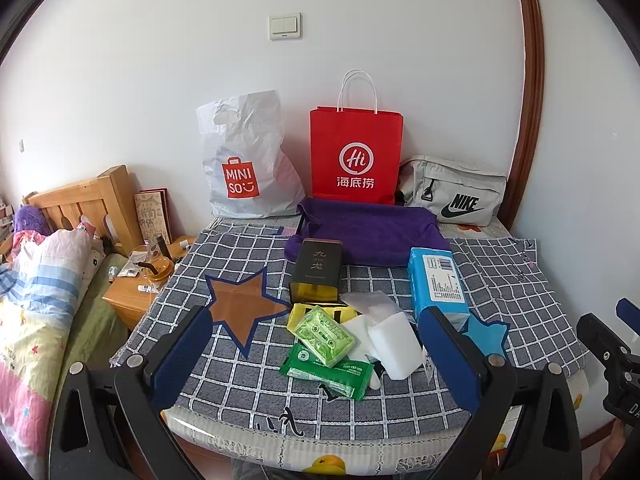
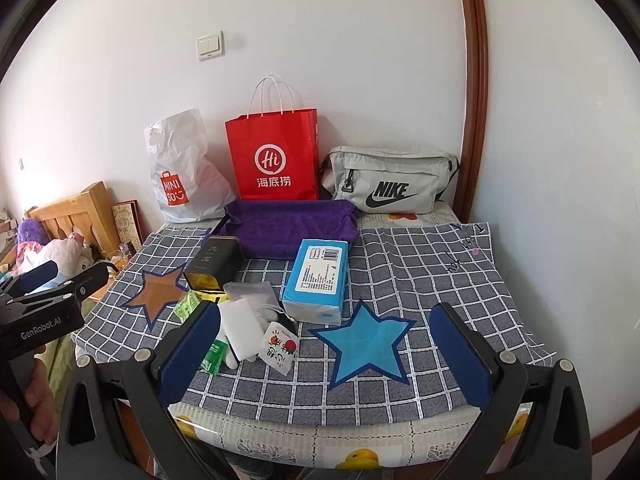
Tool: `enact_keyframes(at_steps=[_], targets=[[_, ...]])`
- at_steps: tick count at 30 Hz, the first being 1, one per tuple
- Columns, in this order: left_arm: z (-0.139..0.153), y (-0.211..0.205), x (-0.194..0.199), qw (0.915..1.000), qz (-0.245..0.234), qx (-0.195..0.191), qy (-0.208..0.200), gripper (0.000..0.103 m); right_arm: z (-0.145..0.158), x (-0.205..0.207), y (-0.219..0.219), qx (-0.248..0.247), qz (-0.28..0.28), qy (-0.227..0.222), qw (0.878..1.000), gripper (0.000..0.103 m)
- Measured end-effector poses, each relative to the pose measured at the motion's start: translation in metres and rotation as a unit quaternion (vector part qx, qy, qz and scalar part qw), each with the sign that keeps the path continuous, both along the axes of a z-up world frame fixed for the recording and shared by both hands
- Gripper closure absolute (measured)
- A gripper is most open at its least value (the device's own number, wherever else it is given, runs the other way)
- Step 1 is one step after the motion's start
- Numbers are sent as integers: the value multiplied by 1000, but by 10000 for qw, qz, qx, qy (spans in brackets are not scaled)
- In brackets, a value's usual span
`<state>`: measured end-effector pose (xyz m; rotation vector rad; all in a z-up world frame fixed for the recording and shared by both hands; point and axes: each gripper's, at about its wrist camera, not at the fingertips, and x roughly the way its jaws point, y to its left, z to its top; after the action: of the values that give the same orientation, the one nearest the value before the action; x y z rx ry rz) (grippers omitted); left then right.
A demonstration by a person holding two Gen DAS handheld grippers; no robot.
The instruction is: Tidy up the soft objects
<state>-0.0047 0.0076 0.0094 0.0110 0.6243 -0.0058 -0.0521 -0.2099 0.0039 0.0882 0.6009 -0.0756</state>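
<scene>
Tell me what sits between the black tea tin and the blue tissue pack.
In the right wrist view, a clear plastic bag lies between the black tea tin and the blue tissue pack, with white sponge blocks just in front.

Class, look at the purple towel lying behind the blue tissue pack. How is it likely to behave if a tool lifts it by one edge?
The purple towel would probably go floppy and drape, since its folded edges already sag and bunch. It looks light, being plain cloth. Its fuzzy surface should grip rather than slip.
</scene>
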Motion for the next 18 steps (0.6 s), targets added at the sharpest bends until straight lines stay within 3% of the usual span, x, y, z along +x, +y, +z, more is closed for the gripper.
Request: enact_keyframes(at_steps=[18], targets=[[-1,0,-1,10000,-10,1,-16,0,2,-3,2,28,-8,-54,10000,0]])
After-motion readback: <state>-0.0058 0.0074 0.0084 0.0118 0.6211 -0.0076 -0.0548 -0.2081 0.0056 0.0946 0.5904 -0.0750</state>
